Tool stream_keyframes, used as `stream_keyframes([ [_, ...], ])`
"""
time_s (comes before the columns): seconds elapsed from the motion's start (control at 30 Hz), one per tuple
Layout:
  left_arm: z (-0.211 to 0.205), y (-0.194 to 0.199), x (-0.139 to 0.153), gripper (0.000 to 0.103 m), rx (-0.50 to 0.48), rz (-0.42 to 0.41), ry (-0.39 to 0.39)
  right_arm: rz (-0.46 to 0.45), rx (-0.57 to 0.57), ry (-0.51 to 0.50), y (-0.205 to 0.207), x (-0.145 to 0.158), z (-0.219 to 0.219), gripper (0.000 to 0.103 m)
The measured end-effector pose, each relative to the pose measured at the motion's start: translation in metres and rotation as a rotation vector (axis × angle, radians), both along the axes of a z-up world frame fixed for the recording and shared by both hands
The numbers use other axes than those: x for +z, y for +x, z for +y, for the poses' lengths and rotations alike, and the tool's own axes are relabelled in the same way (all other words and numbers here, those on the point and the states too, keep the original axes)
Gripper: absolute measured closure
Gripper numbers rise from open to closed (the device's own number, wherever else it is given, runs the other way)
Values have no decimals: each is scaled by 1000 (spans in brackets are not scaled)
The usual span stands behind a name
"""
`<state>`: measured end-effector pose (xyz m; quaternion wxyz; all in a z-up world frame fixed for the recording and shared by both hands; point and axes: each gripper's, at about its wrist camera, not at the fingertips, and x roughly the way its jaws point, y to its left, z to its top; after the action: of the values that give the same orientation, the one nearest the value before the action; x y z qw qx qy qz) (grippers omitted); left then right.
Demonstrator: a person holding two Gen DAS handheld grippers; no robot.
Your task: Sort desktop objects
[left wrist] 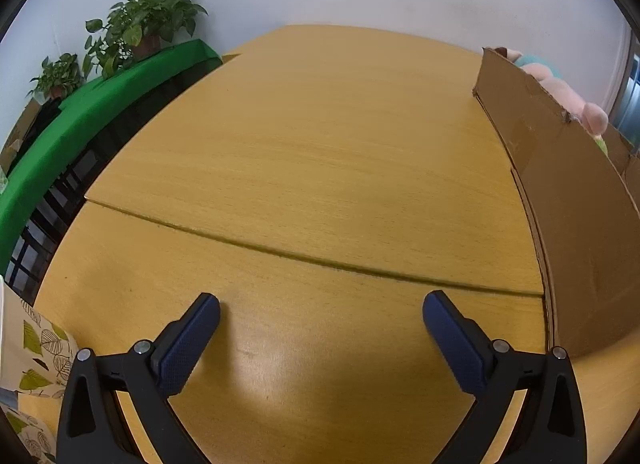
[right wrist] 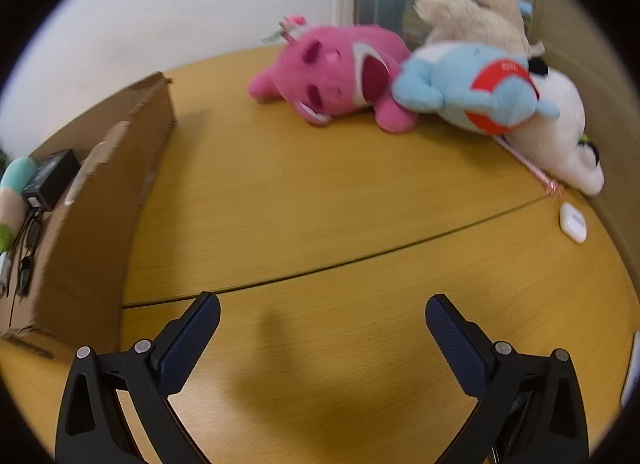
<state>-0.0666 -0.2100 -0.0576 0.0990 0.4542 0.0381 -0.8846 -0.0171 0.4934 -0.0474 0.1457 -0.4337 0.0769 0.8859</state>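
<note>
My right gripper (right wrist: 322, 306), jaws wide and empty, faces the pink plush toy (right wrist: 336, 76) lying far ahead across the table (right wrist: 320, 192); my left gripper (left wrist: 320, 304), equally wide, faces bare wood.

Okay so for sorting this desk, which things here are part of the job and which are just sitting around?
Part of the job:
pink plush
blue plush
white plush
cream plush
earbud case
cardboard box, already holding a black adapter and glasses

Just sitting around:
potted plants
green cloth
leaf-print fabric
</note>
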Motion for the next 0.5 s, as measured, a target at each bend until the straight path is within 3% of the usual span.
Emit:
stream_keyframes([
  [0.17,-2,-3,3,0,6,-1,3,-78,20,10,-7,-25,12,0],
  [0.2,-3,-4,4,0,7,-2,4,-32,18,-6,-3,-26,15,0],
  [0.5,-4,-3,4,0,8,-1,5,-38,27,4,-7,-28,14,0],
])
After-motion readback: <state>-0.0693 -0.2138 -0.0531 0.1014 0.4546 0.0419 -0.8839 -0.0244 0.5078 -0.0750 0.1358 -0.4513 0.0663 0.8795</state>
